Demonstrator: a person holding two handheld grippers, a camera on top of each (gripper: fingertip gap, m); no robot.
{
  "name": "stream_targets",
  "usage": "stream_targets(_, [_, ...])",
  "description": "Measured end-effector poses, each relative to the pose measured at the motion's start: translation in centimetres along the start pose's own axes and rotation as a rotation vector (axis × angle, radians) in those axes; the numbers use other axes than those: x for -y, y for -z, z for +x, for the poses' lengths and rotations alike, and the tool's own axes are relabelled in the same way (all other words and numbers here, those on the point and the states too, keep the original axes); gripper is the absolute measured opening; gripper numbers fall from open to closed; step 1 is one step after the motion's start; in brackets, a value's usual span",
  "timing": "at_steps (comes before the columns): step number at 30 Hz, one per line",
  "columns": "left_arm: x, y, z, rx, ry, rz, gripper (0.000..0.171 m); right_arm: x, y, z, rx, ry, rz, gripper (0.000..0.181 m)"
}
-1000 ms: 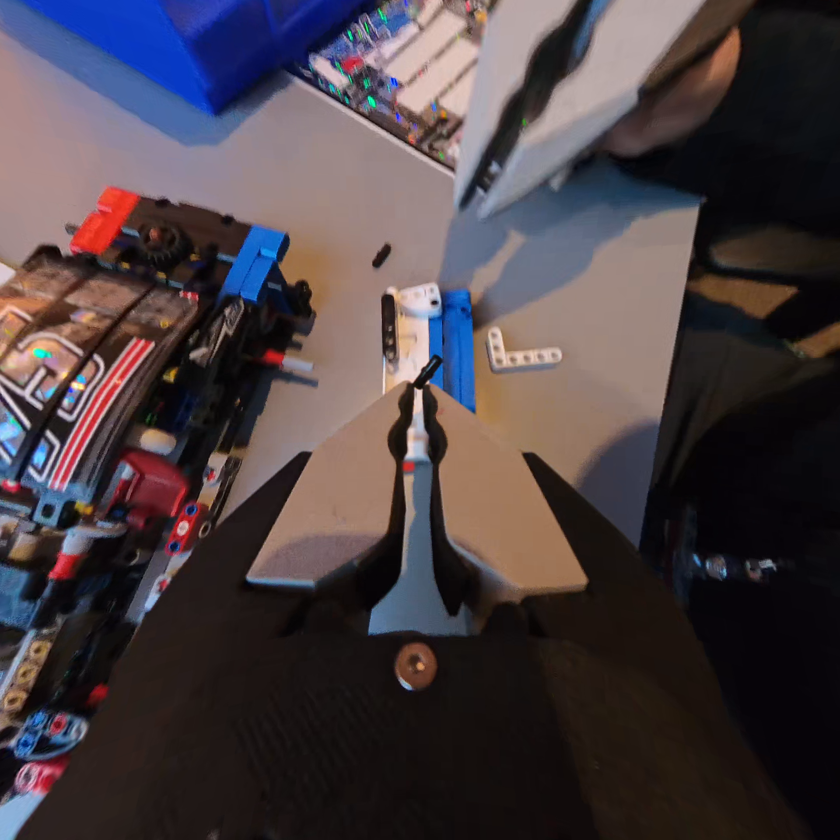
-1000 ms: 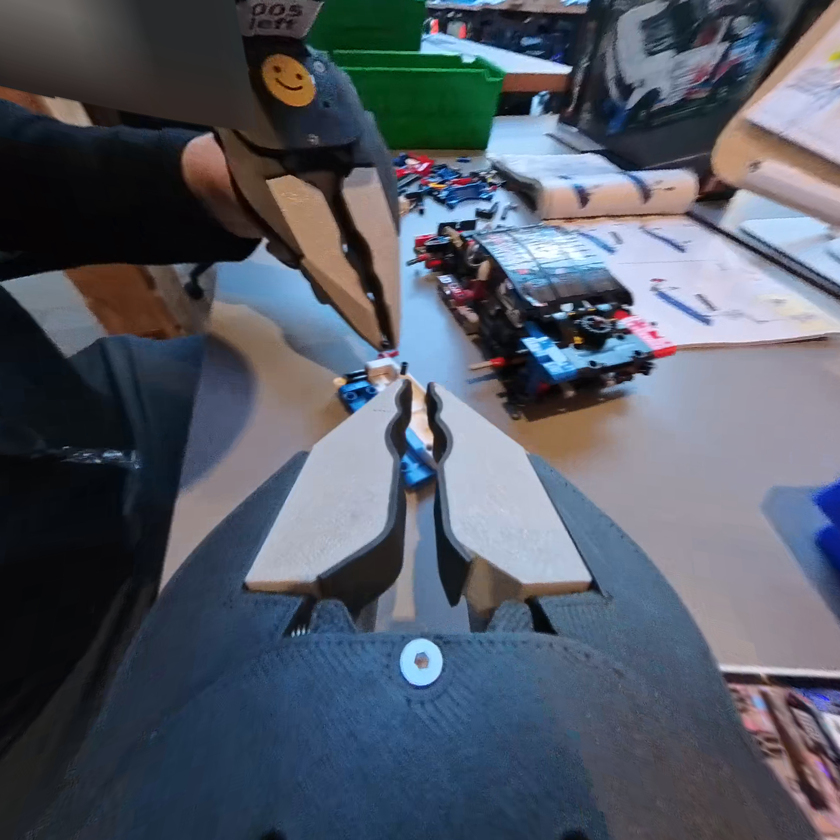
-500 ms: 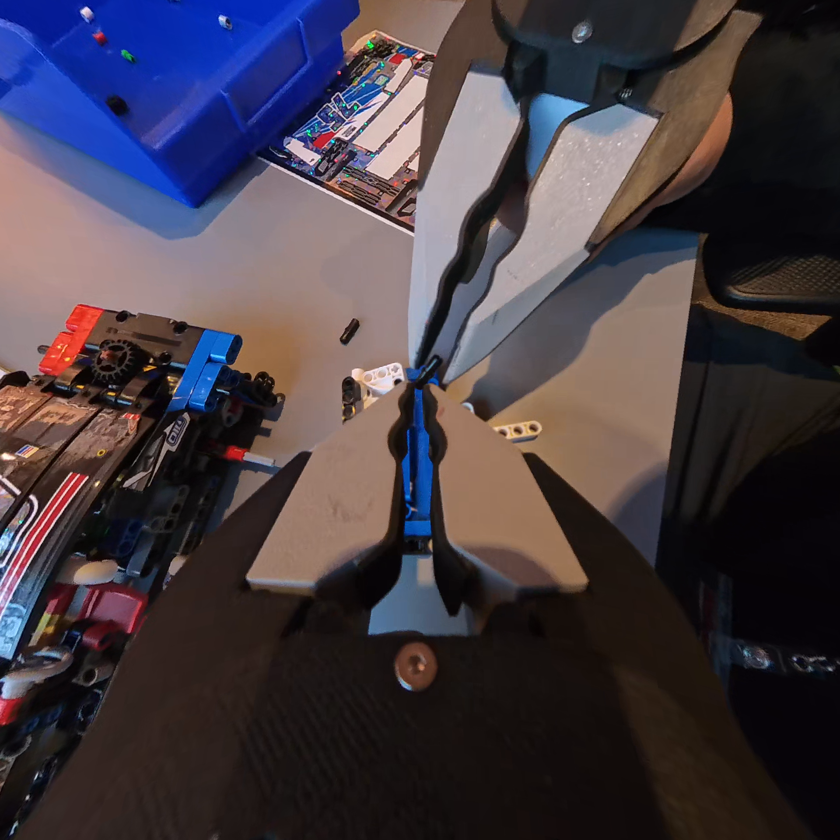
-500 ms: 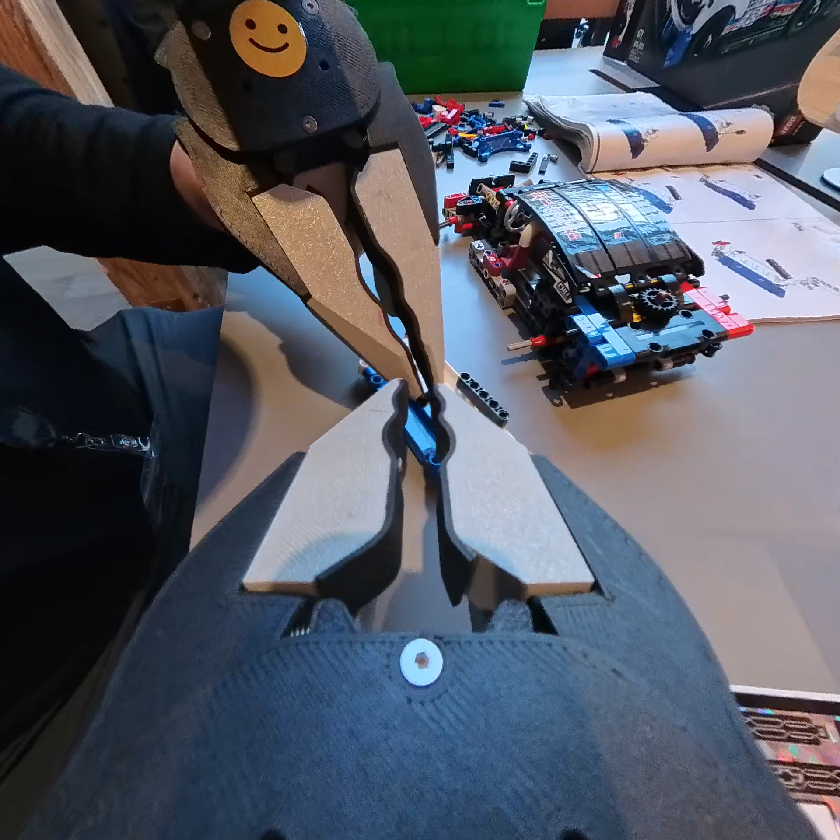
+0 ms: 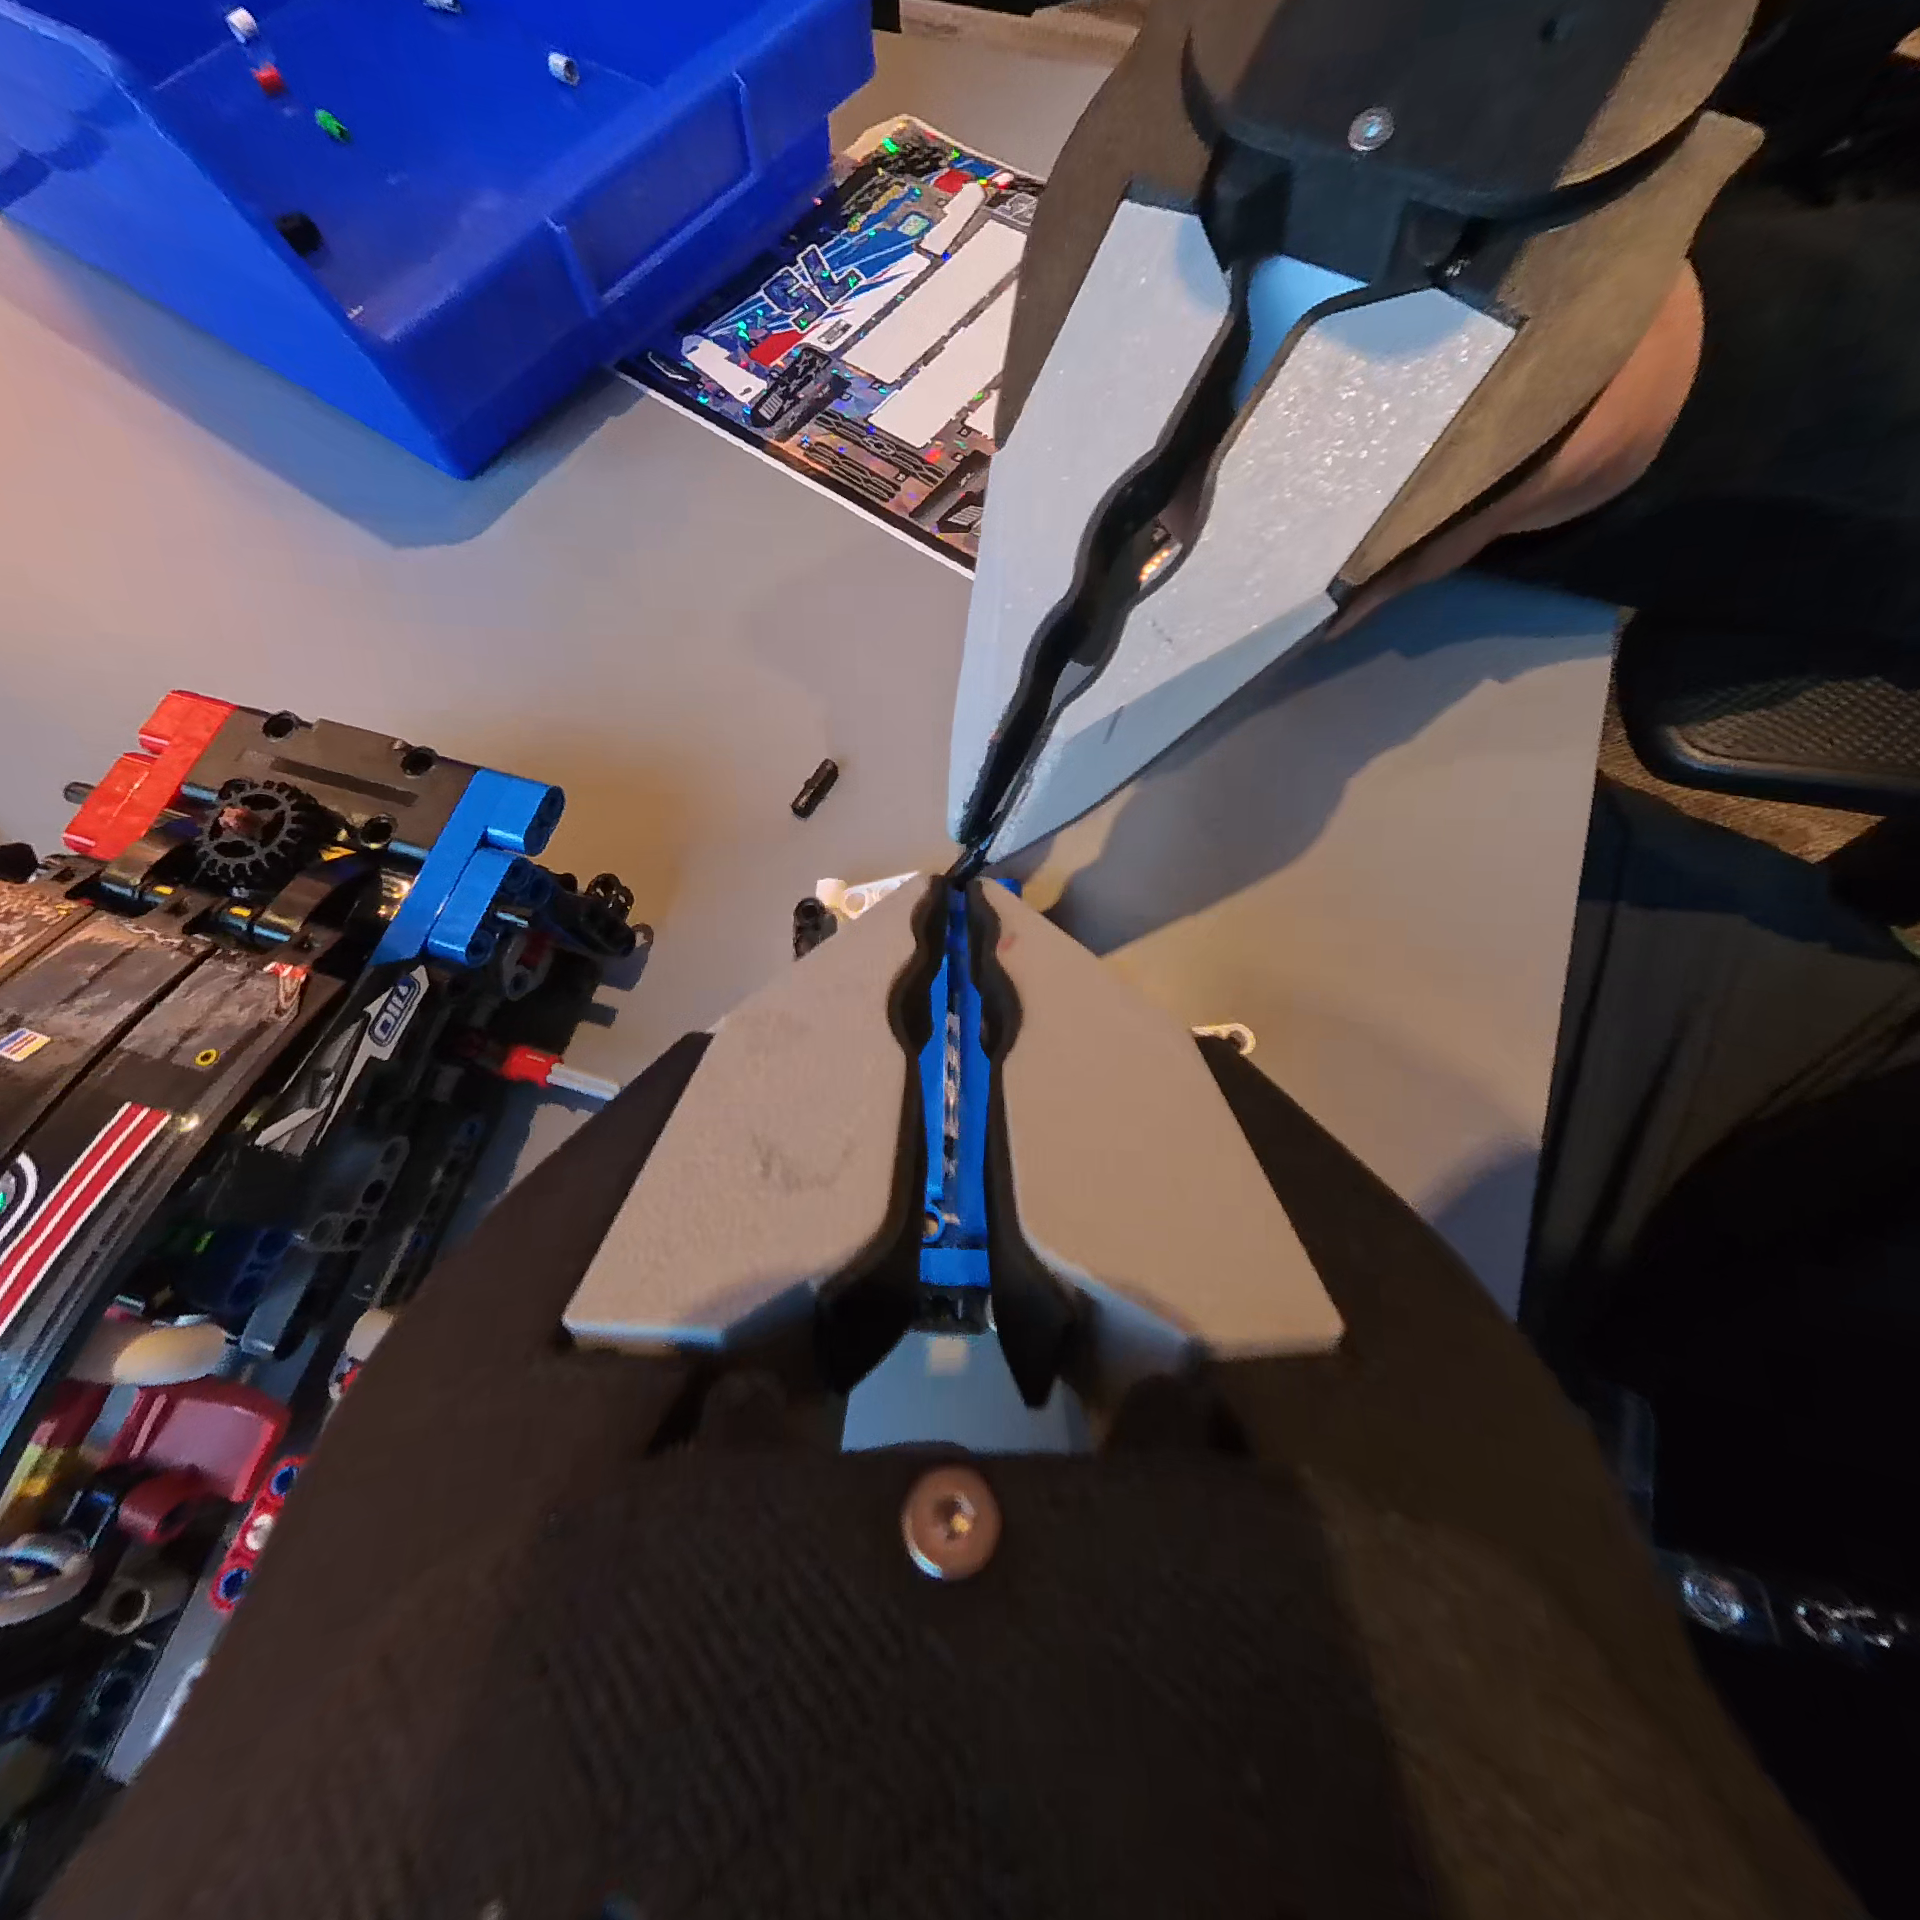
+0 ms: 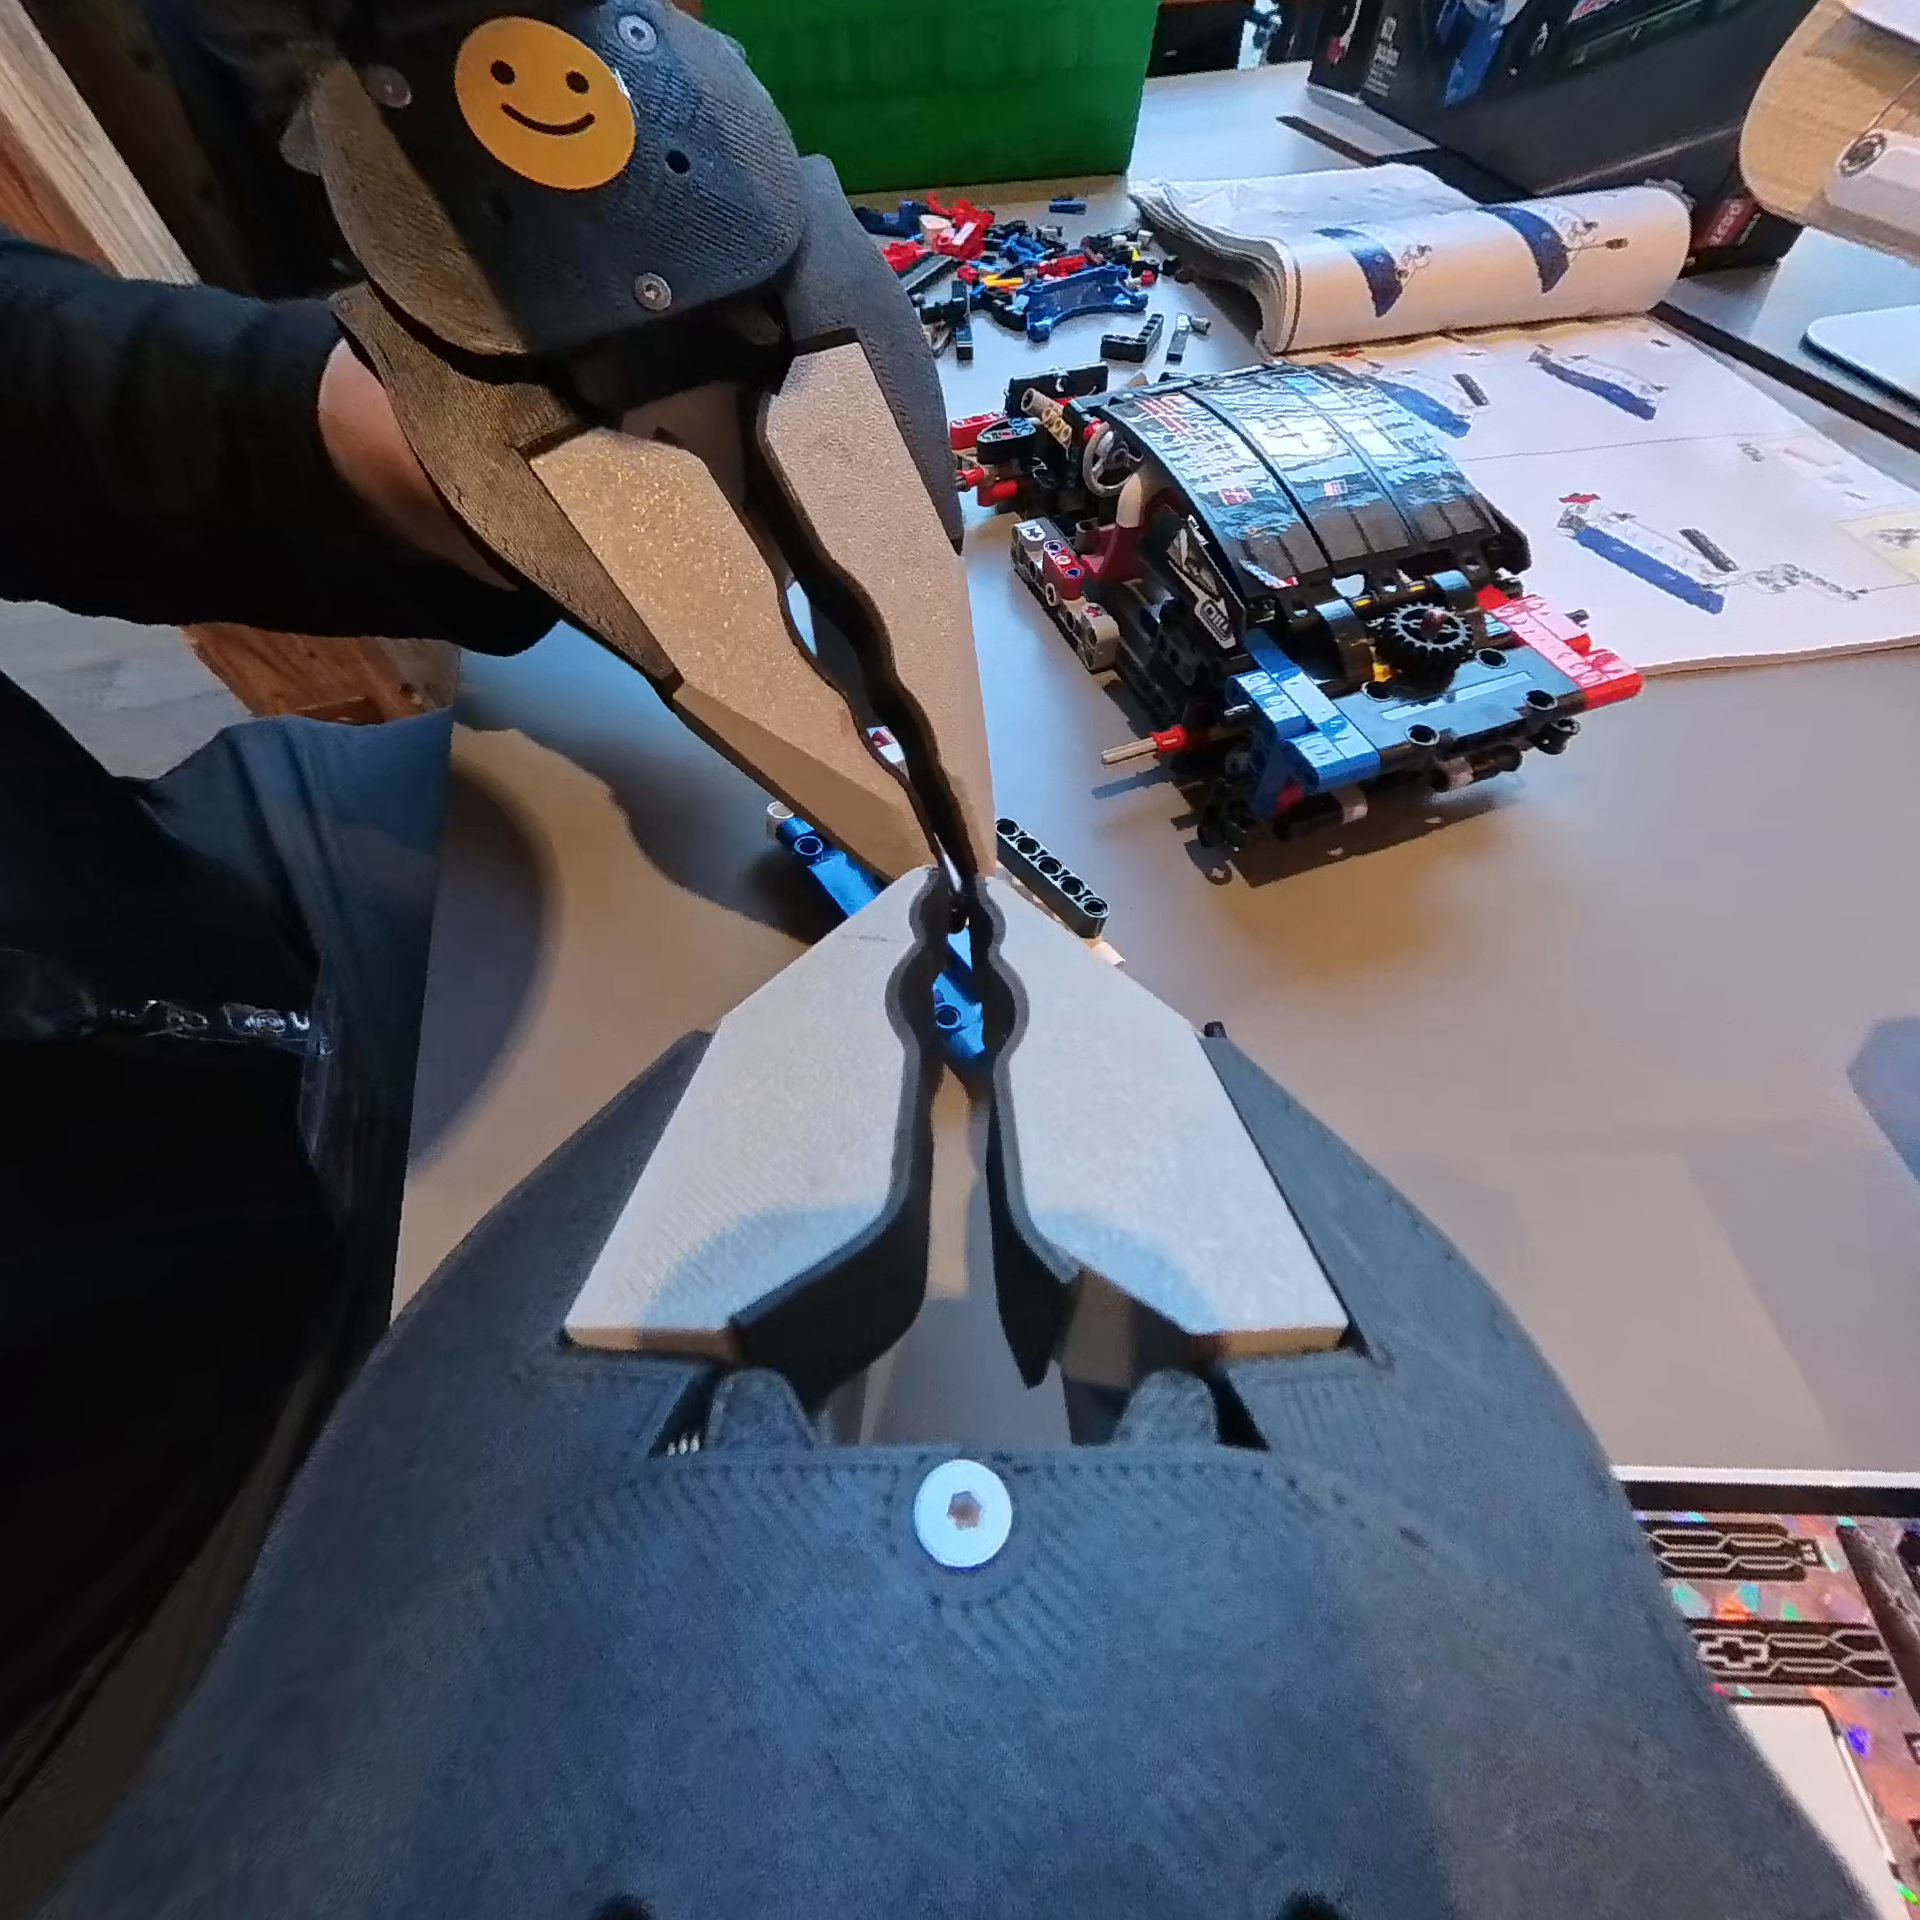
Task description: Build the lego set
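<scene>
Meeting tip to tip above the table (image 5: pixel 520 582), the left gripper (image 5: pixel 961 894) jaws pinch a small black pin (image 5: pixel 971 864); the right gripper (image 6: pixel 956 894) jaws clench the same pin beside a blue beam (image 5: pixel 951 1091).

Warm light falls on a grey table (image 5: pixel 436 623) beside wooden panelling (image 6: pixel 62 187).

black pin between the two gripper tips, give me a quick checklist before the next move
1. Pin held by left gripper: ok, pinched at the very tips.
2. Right gripper gripping the pin: cannot tell; its tips meet the left gripper's around it.
3. Blue beam flat on the table under the tips: ok.
4. Car apart from both grippers: ok.
5. Loose pin lying free on the table: ok.
</scene>
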State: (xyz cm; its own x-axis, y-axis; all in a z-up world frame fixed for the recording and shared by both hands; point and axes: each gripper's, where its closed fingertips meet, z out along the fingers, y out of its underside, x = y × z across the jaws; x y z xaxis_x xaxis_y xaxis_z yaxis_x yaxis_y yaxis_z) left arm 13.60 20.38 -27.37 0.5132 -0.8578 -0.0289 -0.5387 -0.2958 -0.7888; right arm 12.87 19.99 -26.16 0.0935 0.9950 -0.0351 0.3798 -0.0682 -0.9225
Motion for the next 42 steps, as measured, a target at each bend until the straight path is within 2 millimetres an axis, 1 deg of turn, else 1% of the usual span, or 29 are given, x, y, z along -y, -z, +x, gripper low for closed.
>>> stream_targets(8, [-0.05, 0.08, -0.26, 0.019, -0.005, -0.002, 0.0, -0.12, 0.12, 0.13, -0.004, 0.01, -0.003, 0.002])
stream_targets(18, [0.08, -0.03, -0.09, 0.016, -0.003, 0.004, 0.0, -0.23, 0.01, 0.2, -0.013, 0.018, -0.013, 0.002])
stream_targets(27, [-0.25, -0.16, -0.05, 0.017, 0.01, 0.006, 0.0, -0.55, -0.19, 0.32, -0.022, 0.013, -0.038, 0.0])
stream_targets(35, [-0.08, 0.09, -0.36, 0.022, 0.027, 0.026, 0.0, -0.17, 0.41, 0.52, 0.002, -0.024, 0.003, 0.004])
stream_targets(42, [0.03, 0.3, -0.36, 0.035, 0.016, 0.045, 0.0, -0.32, -0.17, 0.24, 0.0, -0.021, -0.02, 0.002])
